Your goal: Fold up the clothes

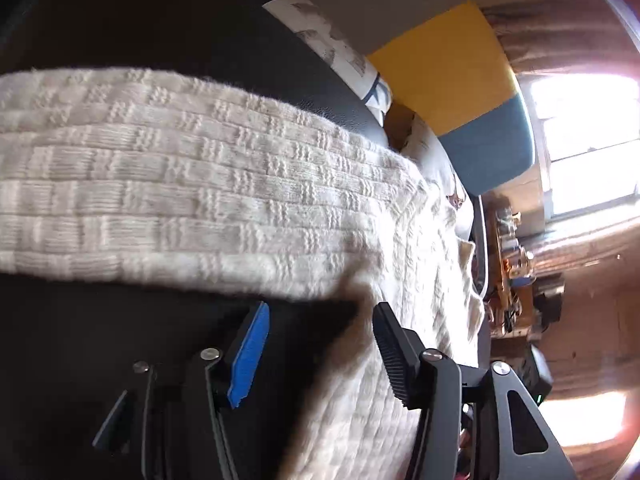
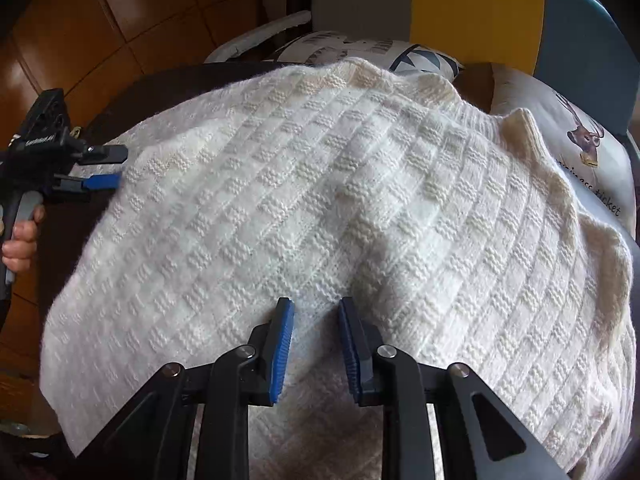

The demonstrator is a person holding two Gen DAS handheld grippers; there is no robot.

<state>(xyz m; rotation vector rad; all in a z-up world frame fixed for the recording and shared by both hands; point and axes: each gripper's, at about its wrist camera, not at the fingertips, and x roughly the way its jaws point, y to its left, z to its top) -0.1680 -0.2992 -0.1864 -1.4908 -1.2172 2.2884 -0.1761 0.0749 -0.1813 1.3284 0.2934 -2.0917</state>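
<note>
— Watching that cream sweater [image 2: 320, 208] draped over the dark seat [image 2: 168, 84], I'd worry about it sliding. The knit is soft and heavy, and the surface under it looks smooth, maybe leather, though it is too dark to say for sure.

— Where are the tools?

— The right gripper [image 2: 316, 344] sits over the middle of the garment, near its front edge, its blue ribbed pads apart and nothing pinched between them. The left gripper [image 2: 108, 168] is at the far side, just beside the sweater's edge, fingers parted as well; from its own camera the left gripper [image 1: 320, 344] gapes over the hem of the wool without biting it.

— So what goes wrong?

— A shallow nip would catch one layer only, and the basket-weave blocks would stretch rather than lift. Pull unevenly and the ribbed collar [image 2: 516, 128], lying up by the printed cushion [image 2: 580, 148], drags askew, so the fold comes out crooked.

— And the fabric itself?

— Fuzzy, thick, raised squares in rows, rounded over the seat like a dome.
</note>
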